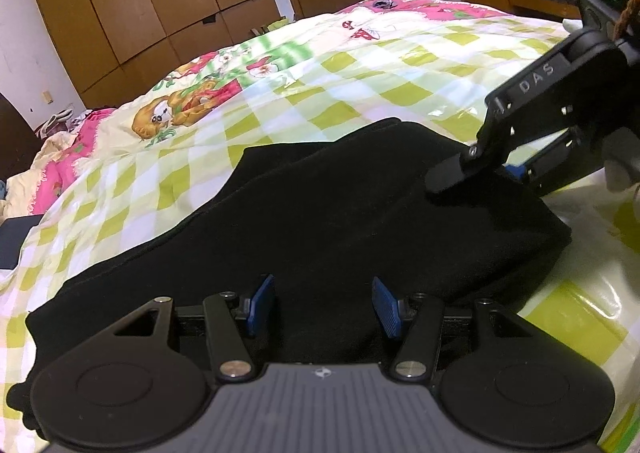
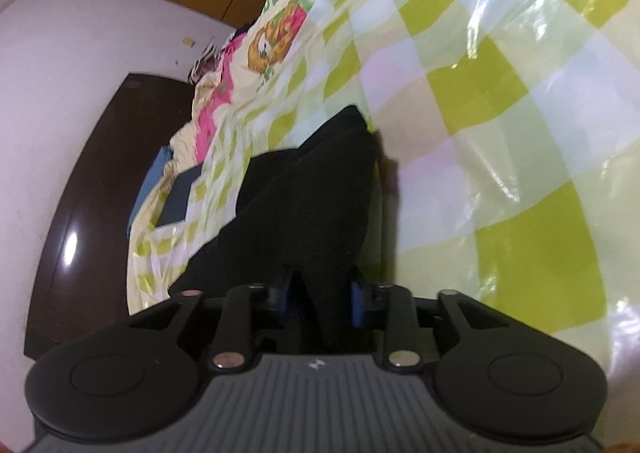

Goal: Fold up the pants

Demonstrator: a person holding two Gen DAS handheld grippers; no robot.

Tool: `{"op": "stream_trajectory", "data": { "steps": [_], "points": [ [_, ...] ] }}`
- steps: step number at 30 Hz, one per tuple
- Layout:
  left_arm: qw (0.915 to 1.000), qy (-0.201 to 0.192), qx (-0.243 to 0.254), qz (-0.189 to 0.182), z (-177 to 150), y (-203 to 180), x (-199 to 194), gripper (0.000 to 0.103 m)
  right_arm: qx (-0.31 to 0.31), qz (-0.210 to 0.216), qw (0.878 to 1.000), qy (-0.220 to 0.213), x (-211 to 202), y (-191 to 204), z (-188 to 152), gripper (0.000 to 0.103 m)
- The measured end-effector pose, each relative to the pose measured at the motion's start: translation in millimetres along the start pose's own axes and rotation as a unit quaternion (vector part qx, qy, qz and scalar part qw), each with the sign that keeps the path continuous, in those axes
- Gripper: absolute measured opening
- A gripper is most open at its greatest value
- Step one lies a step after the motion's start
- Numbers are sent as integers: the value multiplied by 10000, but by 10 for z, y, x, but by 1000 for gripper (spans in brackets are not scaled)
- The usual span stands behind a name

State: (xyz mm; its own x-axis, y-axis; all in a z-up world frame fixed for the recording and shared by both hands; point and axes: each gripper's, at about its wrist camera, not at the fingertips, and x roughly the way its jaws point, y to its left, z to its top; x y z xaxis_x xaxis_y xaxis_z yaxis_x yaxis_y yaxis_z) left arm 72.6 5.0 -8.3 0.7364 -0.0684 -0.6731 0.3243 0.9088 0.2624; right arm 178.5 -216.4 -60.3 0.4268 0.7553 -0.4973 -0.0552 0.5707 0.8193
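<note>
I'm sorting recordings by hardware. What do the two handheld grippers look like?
Both match: the left gripper and right gripper have black linkage arms with silver pivot pins, blue ribbed pads on the fingers, and a grey ribbed body. White "DAS" lettering marks the right one's side.

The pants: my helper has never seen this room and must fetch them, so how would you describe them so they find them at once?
Find the big bed with the green-and-white checked cover. At its near side lie the pants, a flat black cloth with the right gripper at one end. They are the only plain black thing on that bright, patterned cover.
</note>
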Motion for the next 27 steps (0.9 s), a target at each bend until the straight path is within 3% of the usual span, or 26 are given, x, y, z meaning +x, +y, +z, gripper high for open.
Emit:
{"op": "stream_trajectory", "data": {
  "steps": [13, 15, 18, 21, 27],
  "points": [
    [9997, -30, -243, 74, -59, 157, 29, 68, -409, -269, 9974, 537, 179, 108, -100, 41],
    [9995, 15, -291, 133, -81, 201, 29, 68, -565, -482, 9963, 441, 254, 195, -104, 26],
    [9991, 66, -319, 257, -100, 260, 23, 68, -1304, -927, 9865, 350, 287, 476, -145, 18],
    [9987, 86, -273, 415, -122, 317, -5, 68, -1889, -1226, 9740, 242, 252, 681, -236, 15],
    [9985, 195, -220, 468, -86, 283, 15, 68, -2124, -1311, 9682, 192, 134, 702, -302, 14]
  ]
}}
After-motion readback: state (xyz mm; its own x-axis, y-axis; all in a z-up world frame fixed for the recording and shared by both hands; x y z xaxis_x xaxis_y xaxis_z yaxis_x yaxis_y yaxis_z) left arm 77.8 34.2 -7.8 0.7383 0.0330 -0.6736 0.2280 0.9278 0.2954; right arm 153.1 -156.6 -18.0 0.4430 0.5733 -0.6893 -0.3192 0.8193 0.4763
